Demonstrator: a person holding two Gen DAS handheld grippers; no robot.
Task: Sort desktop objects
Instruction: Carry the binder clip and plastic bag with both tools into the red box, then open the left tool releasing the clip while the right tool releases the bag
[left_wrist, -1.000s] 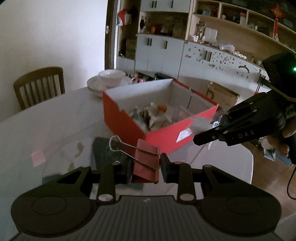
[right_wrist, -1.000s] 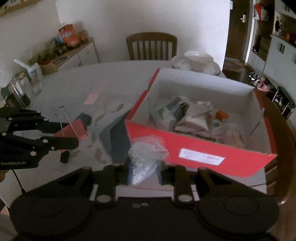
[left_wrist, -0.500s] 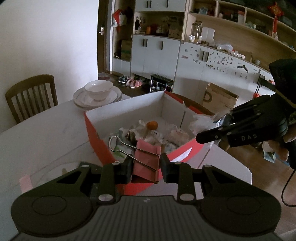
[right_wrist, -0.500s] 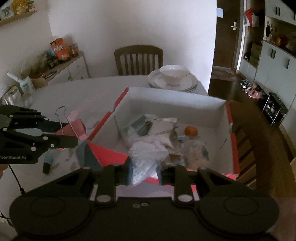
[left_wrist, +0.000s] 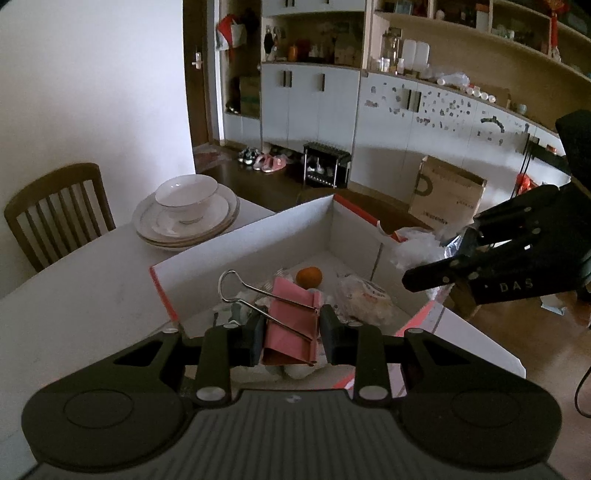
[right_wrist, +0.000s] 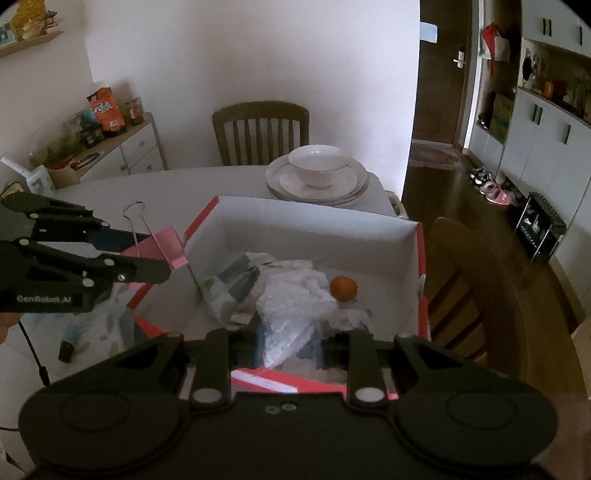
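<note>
gripping a pink binder clip (left_wrist: 291, 321) in my left tongs (left_wrist: 291, 334) over the red box (left_wrist: 354, 221). my right tongs (right_wrist: 288, 338) clamp a clear plastic bag (right_wrist: 291, 314) there too.

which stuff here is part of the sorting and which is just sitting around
Part of the job:
pink binder clip, clamped in the left gripper
clear plastic bag, clamped in the right gripper
red box, holding an orange and wrappers

Just lying about:
bowl on stacked plates
wooden chair

Both loaded claws now over box (right_wrist: 317, 221)
</note>
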